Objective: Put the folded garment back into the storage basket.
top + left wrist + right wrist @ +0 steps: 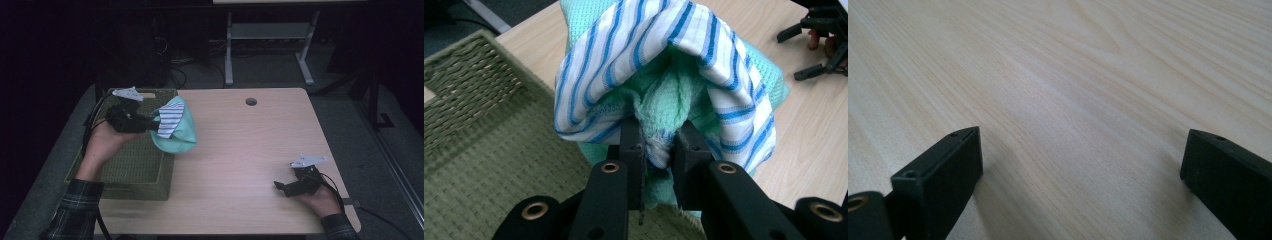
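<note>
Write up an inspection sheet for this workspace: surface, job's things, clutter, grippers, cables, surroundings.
Surface: light wood table with a round cable hole near the far edge.
Job's things: a mint green cloth and a blue-striped white cloth bunched together, held up over the right edge of the green woven basket, which stands on the table's left end.
Clutter: nothing seen.
Grippers: left gripper shut on the cloths above the basket; right gripper open, low over bare table at the near right.
Cables: a black one trails from each gripper; more lie on the floor beyond the table.
Surroundings: dark room, grey legs of another table behind.
</note>
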A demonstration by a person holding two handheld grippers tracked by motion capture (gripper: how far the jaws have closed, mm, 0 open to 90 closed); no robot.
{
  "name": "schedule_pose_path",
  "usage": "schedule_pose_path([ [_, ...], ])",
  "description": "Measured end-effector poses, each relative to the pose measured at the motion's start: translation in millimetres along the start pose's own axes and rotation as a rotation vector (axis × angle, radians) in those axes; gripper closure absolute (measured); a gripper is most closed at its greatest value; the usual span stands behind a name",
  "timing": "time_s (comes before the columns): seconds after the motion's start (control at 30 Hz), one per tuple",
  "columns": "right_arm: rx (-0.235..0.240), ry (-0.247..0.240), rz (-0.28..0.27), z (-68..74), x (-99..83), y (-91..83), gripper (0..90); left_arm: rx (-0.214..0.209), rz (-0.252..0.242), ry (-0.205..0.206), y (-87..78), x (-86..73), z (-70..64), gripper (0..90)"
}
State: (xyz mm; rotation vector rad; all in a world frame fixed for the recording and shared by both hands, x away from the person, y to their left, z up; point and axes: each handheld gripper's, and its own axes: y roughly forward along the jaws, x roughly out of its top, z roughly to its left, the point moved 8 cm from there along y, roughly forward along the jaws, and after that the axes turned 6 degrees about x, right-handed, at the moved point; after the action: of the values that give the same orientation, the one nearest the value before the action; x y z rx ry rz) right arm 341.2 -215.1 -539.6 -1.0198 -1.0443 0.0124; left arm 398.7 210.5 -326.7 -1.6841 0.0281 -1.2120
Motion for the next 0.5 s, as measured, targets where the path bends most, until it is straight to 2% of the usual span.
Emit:
schedule_pose_path([
  [0.2, 0.0, 0.0, 0.0, 0.0, 0.0, 0.0, 3.1, 0.025, 0.003, -0.024, -3.4, -7.5, 6.3, 77.1],
  [0.5, 0.0, 0.0, 0.0, 0.0, 0.0, 0.0, 3.1, 0.09, -0.002, -0.101, -12.4, -28.5, 28.3, 77.1],
])
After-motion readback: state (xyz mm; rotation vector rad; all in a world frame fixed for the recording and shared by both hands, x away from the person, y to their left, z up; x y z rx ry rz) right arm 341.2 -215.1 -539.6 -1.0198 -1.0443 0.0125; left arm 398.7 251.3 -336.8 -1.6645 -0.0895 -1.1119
